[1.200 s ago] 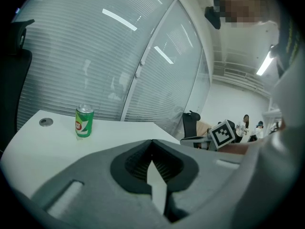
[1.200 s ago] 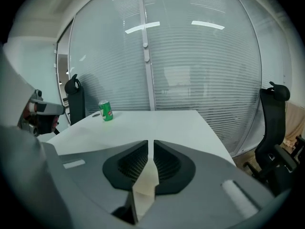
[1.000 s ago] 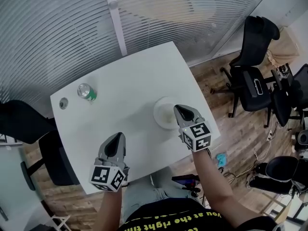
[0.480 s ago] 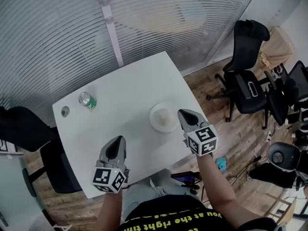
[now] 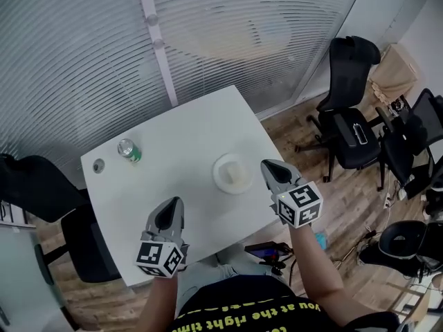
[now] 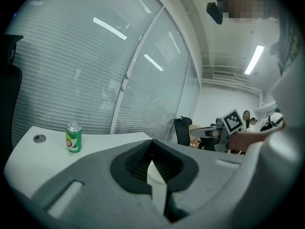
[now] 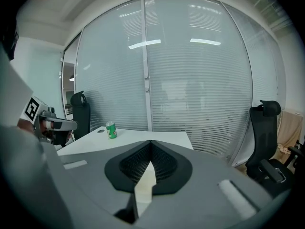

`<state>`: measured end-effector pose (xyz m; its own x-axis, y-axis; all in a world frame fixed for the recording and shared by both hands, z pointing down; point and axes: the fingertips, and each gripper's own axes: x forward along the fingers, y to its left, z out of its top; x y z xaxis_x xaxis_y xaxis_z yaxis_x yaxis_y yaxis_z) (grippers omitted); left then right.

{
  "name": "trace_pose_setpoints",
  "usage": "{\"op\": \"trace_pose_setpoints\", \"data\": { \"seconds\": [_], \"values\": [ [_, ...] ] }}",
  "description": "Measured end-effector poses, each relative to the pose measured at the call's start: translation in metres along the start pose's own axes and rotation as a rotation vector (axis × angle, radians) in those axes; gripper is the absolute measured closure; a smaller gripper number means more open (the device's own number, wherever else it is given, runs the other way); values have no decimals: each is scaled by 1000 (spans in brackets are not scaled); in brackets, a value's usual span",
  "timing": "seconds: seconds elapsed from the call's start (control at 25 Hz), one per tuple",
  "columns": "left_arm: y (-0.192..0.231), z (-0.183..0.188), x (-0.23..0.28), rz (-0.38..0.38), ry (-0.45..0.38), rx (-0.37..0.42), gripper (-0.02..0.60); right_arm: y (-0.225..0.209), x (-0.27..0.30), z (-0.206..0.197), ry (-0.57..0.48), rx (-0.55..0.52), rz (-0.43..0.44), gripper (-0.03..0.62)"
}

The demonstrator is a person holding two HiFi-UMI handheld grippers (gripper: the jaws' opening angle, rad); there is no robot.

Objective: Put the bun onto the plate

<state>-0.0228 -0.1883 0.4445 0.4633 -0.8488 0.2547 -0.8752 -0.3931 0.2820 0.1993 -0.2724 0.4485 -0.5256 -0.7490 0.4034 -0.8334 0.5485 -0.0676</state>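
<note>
A pale bun (image 5: 236,173) lies on a round white plate (image 5: 220,169) near the right edge of the white table (image 5: 180,137). My right gripper (image 5: 266,164) hovers just right of the plate, raised above the table, jaws shut and empty (image 7: 151,142). My left gripper (image 5: 174,201) hangs over the table's near edge, left of the plate, also shut with nothing between its jaws (image 6: 152,141). From the left gripper view, the right gripper's marker cube (image 6: 232,120) shows at the right.
A green can (image 5: 127,150) (image 6: 73,138) (image 7: 111,130) stands at the table's far left beside a round cable port (image 5: 98,165). Black office chairs (image 5: 349,109) stand to the right on the wood floor, another at the left (image 5: 34,185). Blinds cover the glass wall behind.
Both grippers have lifted away from the table. The right one has drawn back and to the right of the plate, leaving the bun lying on it; the left rose less.
</note>
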Motion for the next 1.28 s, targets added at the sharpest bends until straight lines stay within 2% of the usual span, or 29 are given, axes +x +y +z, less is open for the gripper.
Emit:
{"op": "trace_pose_setpoints", "data": {
  "seconds": [0.28,0.68,0.92,1.28],
  "values": [
    [-6,6,-10,-6,-8,12,581,1,-21,23,-85,39,-11,586],
    [-1,15,-15,0,-28,12,581,5,-40,37,-132,44,-23,586],
    [3,22,-16,-2,-48,9,581,8,-43,47,-173,93,7,588],
    [7,24,-14,8,-57,-5,580,20,-32,52,-167,75,38,588]
  ]
}}
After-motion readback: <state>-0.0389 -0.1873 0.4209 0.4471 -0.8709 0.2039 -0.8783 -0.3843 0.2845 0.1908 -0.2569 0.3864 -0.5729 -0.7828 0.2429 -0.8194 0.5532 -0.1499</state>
